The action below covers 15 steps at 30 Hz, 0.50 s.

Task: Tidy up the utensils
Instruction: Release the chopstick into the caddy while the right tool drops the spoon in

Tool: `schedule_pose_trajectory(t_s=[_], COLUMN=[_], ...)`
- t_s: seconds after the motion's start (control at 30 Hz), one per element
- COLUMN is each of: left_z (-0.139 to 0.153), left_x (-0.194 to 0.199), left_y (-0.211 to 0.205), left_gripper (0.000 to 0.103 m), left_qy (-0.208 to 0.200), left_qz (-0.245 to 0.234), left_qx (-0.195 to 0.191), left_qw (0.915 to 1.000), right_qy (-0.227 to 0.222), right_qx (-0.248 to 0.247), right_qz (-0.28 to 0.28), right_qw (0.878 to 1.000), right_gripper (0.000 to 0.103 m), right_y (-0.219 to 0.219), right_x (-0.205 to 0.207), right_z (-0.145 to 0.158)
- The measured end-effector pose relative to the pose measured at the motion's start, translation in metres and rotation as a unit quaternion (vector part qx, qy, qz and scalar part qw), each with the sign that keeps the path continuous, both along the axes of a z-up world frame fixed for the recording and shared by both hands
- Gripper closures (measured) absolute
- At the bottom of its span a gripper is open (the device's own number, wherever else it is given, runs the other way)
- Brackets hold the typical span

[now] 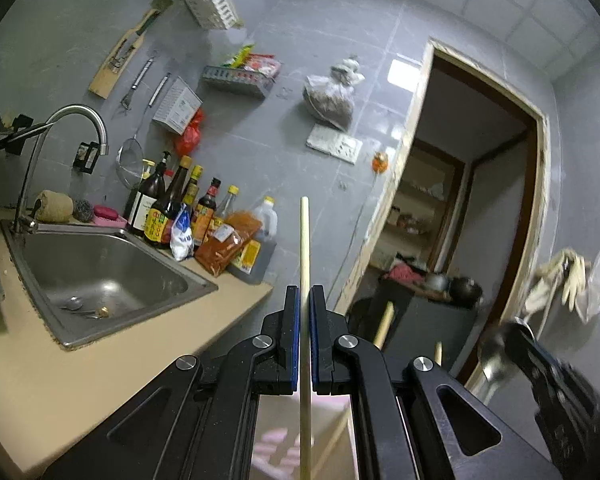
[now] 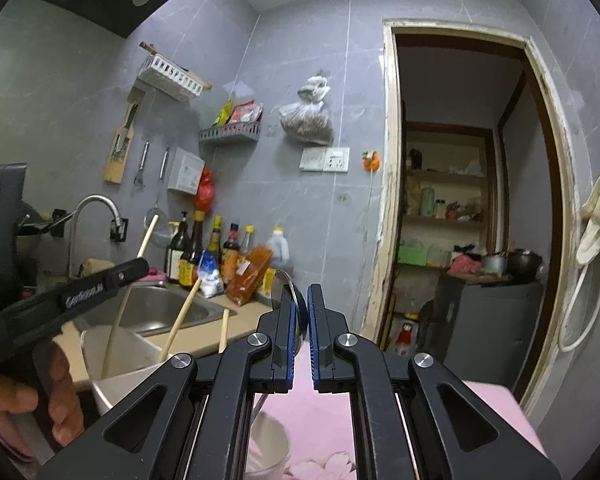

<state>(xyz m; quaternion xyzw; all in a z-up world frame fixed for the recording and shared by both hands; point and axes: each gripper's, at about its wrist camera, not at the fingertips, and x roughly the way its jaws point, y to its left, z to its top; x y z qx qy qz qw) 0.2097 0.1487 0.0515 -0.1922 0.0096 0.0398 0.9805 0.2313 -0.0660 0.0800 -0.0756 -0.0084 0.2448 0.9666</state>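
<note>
A thin wooden chopstick (image 1: 305, 264) is pinched between the closed jaws of the left gripper (image 1: 305, 300), and it is held standing up, with its top seen against the grey wall (image 1: 340, 208). A metal spoon (image 2: 296, 300) is squeezed between the closed jaws of the right gripper (image 2: 300, 300), with its round bowl sticking up just above the tips. Below the left gripper, a white holder (image 2: 116, 360) is seen with more chopsticks (image 2: 180, 320) leaning inside it. A smaller white cup (image 2: 268, 448) is set on a pink cloth (image 2: 324, 420) under the right gripper. Open air is found in front of both grippers. A steel sink (image 1: 100, 272) is sunk into the tan counter (image 1: 40, 380) at the left, and bottles (image 1: 172, 208) are lined up behind it. An open doorway (image 2: 460, 200) is seen at the right.
</note>
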Motion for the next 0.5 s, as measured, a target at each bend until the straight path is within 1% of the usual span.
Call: schedule_pose_trajectory(t_s=[0.1, 0.2, 0.27, 0.3, 0.33, 0.43, 0.5], left_z=[-0.005, -0.012, -0.013, -0.014, -0.014, -0.014, -0.013], left_x=[0.001, 0.001, -0.003, -0.005, -0.006, -0.009, -0.011], left_y=[-0.009, -0.015, -0.019, -0.019, -0.019, -0.021, -0.020], left_gripper=[0.100, 0.100, 0.100, 0.099, 0.099, 0.098, 0.098], left_qy=[0.019, 0.041, 0.039, 0.040, 0.041, 0.042, 0.040], left_qz=[-0.013, -0.031, -0.034, -0.040, -0.044, -0.051, -0.057], left_qx=[0.021, 0.030, 0.038, 0.038, 0.037, 0.038, 0.033], left_qw=[0.9995, 0.9982, 0.9979, 0.9977, 0.9975, 0.9970, 0.9970], right_qy=[0.011, 0.020, 0.025, 0.027, 0.028, 0.028, 0.033], right_qx=[-0.005, -0.011, -0.013, -0.014, -0.013, -0.005, 0.001], right_qz=[0.012, 0.026, 0.035, 0.038, 0.042, 0.051, 0.052], right_qw=[1.000, 0.999, 0.999, 0.999, 0.999, 0.998, 0.998], right_gripper=[0.099, 0.096, 0.093, 0.088, 0.080, 0.079, 0.079], right_y=[0.003, 0.007, 0.009, 0.010, 0.011, 0.010, 0.009], right_x=[0.001, 0.001, 0.001, 0.001, 0.001, -0.002, -0.001], right_z=[-0.004, -0.007, -0.009, -0.010, -0.010, -0.008, -0.007])
